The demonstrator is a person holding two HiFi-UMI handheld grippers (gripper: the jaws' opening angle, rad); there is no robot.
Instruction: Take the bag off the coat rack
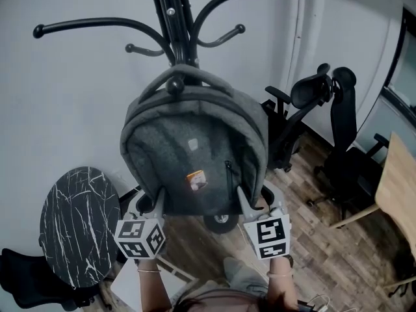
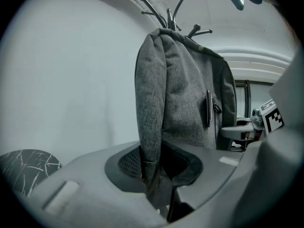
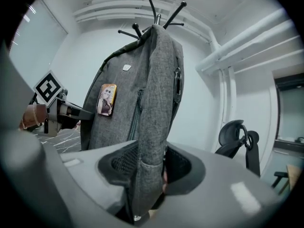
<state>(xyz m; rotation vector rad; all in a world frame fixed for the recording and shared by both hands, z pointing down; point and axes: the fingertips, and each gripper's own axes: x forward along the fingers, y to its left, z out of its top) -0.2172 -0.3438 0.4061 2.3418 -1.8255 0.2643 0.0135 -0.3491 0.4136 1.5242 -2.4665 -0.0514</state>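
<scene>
A grey fabric backpack [image 1: 195, 155] hangs by its top loop from a hook of the black coat rack [image 1: 172, 18], its front pocket and small badge facing me. My left gripper [image 1: 148, 203] is at the bag's lower left corner, and in the left gripper view [image 2: 159, 167] the bag's [image 2: 185, 103] side edge runs down between the pads, which press on the fabric. At the lower right corner, my right gripper [image 1: 257, 203] has the bag's [image 3: 142, 89] other edge between its jaws [image 3: 152, 167]. The fabric lies against one pad, with a thin gap at the other.
A round black marble-look table [image 1: 78, 226] stands low on the left against the white wall. Black office chairs [image 1: 312, 109] [image 1: 344, 168] stand to the right on the wood floor, and a wooden tabletop [image 1: 396, 187] is at the right edge. The rack's base [image 1: 220, 221] shows under the bag.
</scene>
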